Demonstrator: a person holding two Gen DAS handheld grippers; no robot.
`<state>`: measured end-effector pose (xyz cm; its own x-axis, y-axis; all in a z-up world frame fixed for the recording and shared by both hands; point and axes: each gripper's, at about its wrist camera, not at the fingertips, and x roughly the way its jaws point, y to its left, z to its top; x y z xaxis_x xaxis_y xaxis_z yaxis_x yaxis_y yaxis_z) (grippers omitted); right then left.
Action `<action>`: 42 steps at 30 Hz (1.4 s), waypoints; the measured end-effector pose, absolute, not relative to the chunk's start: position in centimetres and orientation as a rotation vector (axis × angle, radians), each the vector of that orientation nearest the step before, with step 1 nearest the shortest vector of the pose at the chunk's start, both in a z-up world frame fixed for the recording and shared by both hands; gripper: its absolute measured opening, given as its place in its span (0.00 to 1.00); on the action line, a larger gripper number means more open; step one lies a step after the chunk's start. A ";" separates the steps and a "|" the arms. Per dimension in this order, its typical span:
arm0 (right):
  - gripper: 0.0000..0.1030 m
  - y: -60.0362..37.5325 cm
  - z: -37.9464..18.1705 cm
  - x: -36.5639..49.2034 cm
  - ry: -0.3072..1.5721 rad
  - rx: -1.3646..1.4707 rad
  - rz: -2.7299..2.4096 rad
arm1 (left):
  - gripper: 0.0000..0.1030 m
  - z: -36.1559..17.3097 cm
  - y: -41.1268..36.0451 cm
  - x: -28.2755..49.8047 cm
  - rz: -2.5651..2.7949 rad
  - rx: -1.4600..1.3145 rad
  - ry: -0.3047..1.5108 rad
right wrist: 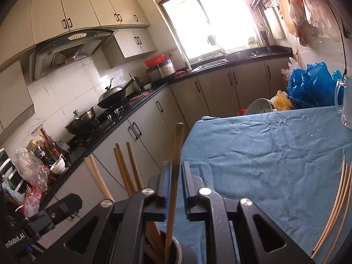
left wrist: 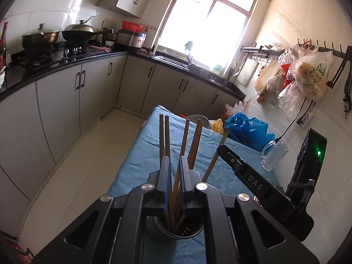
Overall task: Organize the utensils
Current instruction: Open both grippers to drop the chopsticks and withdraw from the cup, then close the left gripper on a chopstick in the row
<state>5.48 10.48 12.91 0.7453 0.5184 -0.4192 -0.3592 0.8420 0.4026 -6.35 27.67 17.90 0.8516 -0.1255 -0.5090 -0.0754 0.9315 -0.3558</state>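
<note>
Chopsticks point(left wrist: 193, 145) stand in the metal holder point(left wrist: 179, 228) on the blue-clothed bench point(left wrist: 140, 154): light, stiff, smooth wood, best pinched mid-shaft. Left gripper point(left wrist: 175, 169) and right gripper point(right wrist: 176, 176) each straddle one stick, jaws slightly apart, seemingly released.

The chopsticks point(left wrist: 193, 142) standing in the holder point(left wrist: 179, 231) look like bare, matt wood in brown and tan. The holder itself is smooth grey metal with a dull sheen and small perforations inside. Under the holder, the tablecloth point(left wrist: 140, 160) is soft blue cloth, matt and creased. Beyond the holder, at the cloth's far corner, the blue bag point(left wrist: 246, 129) is thin glossy plastic, and the mug point(left wrist: 272, 154) beside the bag is clear glass. The left gripper point(left wrist: 175, 171) is matt black plastic with shiny metal pins.
</note>
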 end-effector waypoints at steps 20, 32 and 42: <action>0.44 -4.6 9.1 -1.6 0.620 0.334 0.303 | 0.50 19.0 18.6 -13.3 -0.092 -0.259 0.567; 0.44 -20.4 2.3 -2.5 0.798 0.410 0.069 | 0.50 12.0 6.1 -6.5 -0.288 -0.174 0.833; 0.44 -19.3 0.2 0.8 0.815 0.401 0.169 | 0.50 5.9 -1.7 3.3 -0.295 -0.073 0.966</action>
<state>0.85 -19.30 0.19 0.6773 0.2977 -0.6728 0.0066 0.9120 0.4102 3.32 -1.69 5.92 0.5324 -0.2796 -0.7990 0.2150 0.9576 -0.1918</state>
